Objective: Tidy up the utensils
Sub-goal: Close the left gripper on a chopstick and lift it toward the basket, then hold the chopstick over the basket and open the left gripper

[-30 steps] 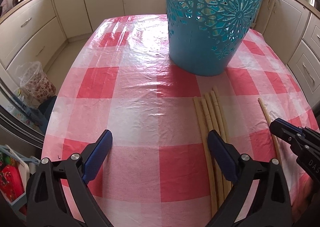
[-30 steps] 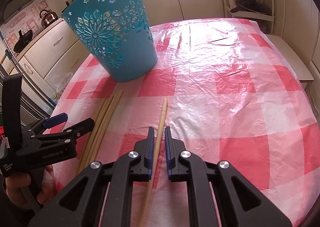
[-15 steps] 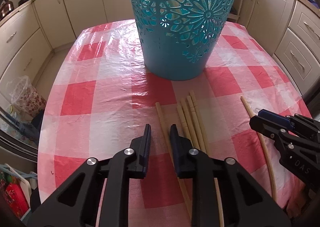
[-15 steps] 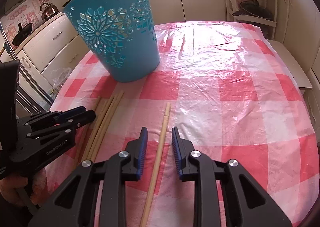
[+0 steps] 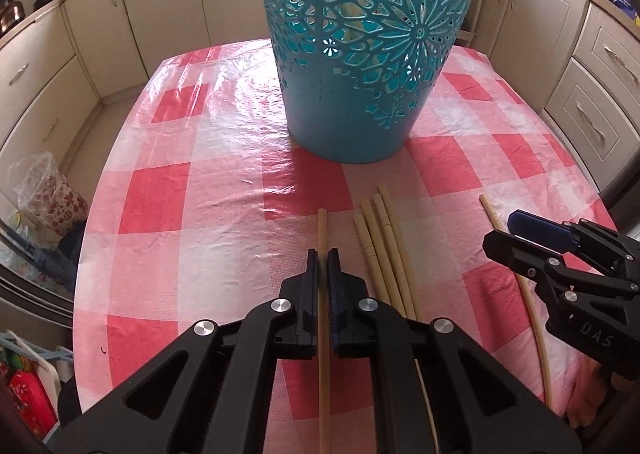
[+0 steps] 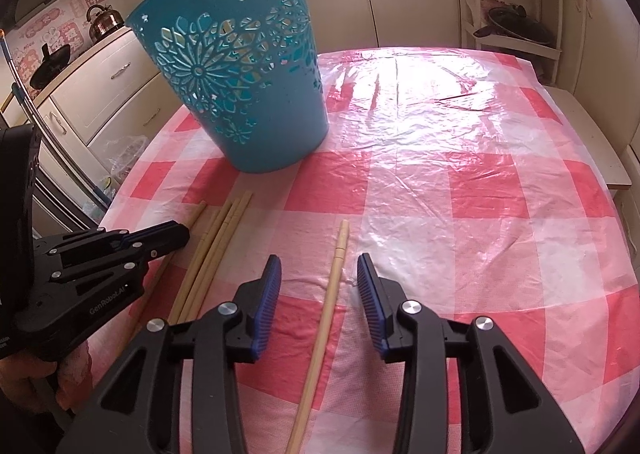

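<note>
My left gripper [image 5: 323, 258] is shut on a single pale wooden chopstick [image 5: 322, 226] that lies lengthwise on the red-and-white checked tablecloth [image 5: 192, 238]. Three more chopsticks [image 5: 384, 250] lie bundled just to its right. Behind them stands a tall turquoise cut-out basket [image 5: 372, 66]. My right gripper [image 6: 319, 274] is opening; another chopstick [image 6: 334, 286] lies on the cloth between its blue pads [image 6: 268, 294], untouched. The right wrist view also shows the basket [image 6: 240, 94], the bundle [image 6: 216, 254] and the left gripper [image 6: 176, 234] at the left.
Cream kitchen cabinets [image 5: 132, 14] surround the table. The table's left edge drops to the floor, where a wrapped floral container [image 5: 48, 194] stands. A shelf rack with pans [image 6: 516, 26] is at the back right, and a kettle [image 6: 102, 18] sits on the far counter.
My left gripper has shifted right to a single chopstick, which now lies apart from the bundle, and shut on it. My right gripper has opened off its chopstick, which stays on the cloth.
</note>
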### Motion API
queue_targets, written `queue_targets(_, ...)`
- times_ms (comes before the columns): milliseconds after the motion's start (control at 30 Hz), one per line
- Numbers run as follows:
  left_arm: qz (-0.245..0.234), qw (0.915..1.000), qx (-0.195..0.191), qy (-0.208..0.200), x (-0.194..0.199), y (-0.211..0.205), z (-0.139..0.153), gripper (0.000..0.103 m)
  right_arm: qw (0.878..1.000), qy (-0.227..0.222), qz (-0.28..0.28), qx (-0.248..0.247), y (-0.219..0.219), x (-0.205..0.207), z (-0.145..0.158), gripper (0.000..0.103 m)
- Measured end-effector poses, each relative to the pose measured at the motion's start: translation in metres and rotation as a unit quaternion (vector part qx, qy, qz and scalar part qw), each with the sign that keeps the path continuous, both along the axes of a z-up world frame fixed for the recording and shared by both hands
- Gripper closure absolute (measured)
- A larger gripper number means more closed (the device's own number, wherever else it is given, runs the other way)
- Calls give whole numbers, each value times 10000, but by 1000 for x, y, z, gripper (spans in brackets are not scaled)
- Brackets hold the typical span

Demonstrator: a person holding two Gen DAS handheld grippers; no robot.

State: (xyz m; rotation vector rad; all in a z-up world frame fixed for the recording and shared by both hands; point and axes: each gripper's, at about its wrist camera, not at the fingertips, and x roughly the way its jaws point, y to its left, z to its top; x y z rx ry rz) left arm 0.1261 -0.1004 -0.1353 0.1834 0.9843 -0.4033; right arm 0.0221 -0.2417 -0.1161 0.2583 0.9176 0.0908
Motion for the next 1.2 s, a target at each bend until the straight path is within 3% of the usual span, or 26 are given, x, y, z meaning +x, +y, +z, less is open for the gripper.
queue_targets(200,199,9985,-500,-88,-5,30,25,99,10000,-23,50,10,1,0,1,58)
queue_targets(367,248,9911,-1248,-392,-13,60,77,99,10000,-31,81,-15,2,0,1,55)
queue_targets(600,159,9652,-2278,-1273,-5,71,179,99,10000,-33,81,-17,4,0,1,52)
queue_targets(800,201,9397,-2604,-2206,25,33,234,99,10000,-38,90,12,5,0,1,51)
queue_targets(967,622,9219,-2599,-2805,60,-3,243,99,9999,-47,119,74,4,0,2,49)
queue_targets(1200,1090,9109,-2502,-3094,92,-34,217,98,9997,-50,195,168,2,1,2,43)
